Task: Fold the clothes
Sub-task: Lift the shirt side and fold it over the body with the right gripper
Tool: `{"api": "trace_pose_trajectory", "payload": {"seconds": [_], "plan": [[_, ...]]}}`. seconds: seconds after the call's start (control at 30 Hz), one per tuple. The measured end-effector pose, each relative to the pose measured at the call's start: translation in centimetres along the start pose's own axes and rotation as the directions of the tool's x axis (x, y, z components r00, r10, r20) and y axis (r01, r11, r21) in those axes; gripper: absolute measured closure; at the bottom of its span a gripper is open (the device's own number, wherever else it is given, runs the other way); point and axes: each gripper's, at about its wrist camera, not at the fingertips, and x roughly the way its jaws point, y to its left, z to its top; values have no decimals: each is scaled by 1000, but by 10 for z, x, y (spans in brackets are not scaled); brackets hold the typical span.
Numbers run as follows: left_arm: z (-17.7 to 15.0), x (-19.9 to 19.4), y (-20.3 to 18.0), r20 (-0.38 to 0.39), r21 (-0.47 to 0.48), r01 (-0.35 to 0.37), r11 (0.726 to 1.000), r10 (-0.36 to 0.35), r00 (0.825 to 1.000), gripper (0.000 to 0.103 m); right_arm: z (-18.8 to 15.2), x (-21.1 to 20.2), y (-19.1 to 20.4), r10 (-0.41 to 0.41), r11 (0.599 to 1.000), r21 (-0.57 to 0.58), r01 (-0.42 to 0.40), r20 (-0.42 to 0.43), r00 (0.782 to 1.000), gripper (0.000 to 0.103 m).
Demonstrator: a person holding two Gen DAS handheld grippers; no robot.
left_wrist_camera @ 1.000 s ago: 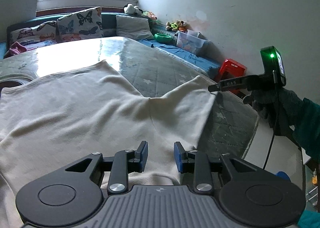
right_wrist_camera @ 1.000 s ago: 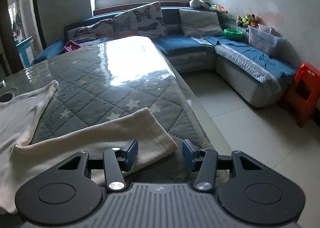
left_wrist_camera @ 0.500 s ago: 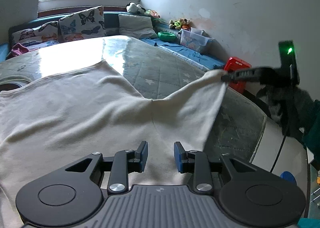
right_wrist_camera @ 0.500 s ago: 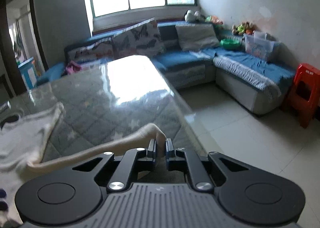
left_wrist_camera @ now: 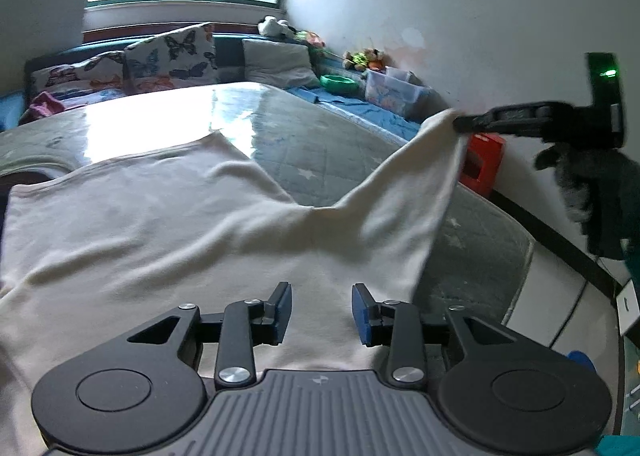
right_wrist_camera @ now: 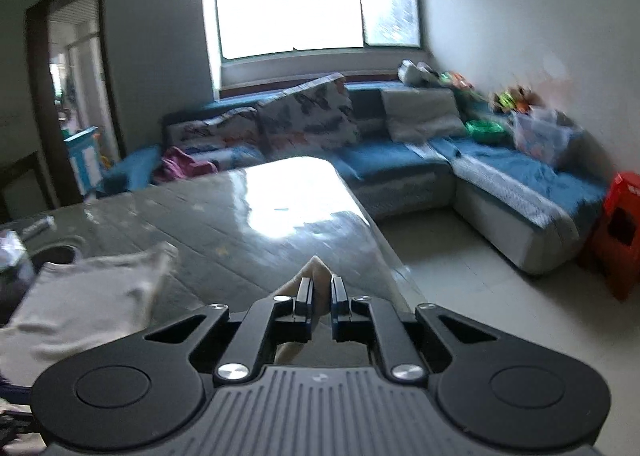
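A cream garment lies spread on the quilted worktop. Near its right edge, the right hand-held gripper pinches a lifted sleeve end, apparently the cuff. The left hand-held gripper hovers over the cloth, jaws opening, nothing between them.

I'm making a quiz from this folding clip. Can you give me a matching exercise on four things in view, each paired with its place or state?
Column one:
1. sleeve
2. left gripper
3. stool
4. bowl

Column two:
a. green, on the blue sofa
b. jaws apart and opening over the cream shirt, gripping nothing
c. lifted off the table, pinched in the right gripper
d. red, on the floor by the wall

Pairs: 1-c, 2-b, 3-d, 4-a
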Motion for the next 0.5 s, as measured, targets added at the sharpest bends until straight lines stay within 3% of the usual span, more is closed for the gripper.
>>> {"api": "trace_pose_trajectory", "payload": {"seconds": [0.3, 0.5], "plan": [[-9, -33, 35, 51, -95, -82, 992, 87, 995, 66, 39, -39, 70, 184, 975, -142, -173, 70, 980, 96], [-21, -59, 58, 88, -163, -133, 978, 149, 985, 65, 49, -45, 141, 355, 906, -260, -334, 37, 934, 96]]}}
